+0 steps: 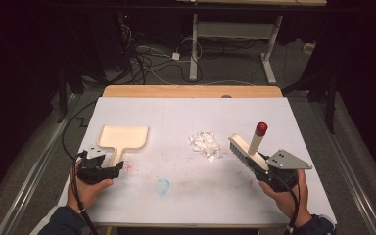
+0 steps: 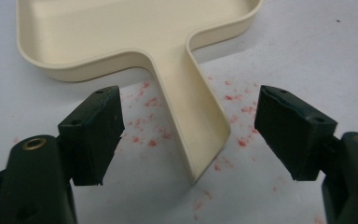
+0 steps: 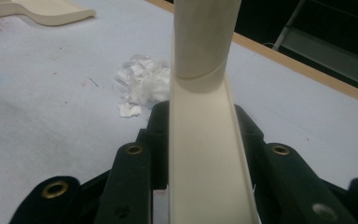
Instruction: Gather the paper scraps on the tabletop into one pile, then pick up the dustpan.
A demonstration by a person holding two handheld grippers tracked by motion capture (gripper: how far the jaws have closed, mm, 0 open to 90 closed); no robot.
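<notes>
The brush (image 1: 247, 149) is pinched by the right gripper (image 1: 269, 172), right of the paper scraps (image 1: 206, 145). The left gripper (image 1: 117, 168) is spread around the dustpan (image 1: 122, 138) handle, not touching it.

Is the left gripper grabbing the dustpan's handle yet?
Apart. In the left gripper view, the left gripper has its jaws open on either side of the dustpan handle, with stained table showing in the gap on each side.
</notes>
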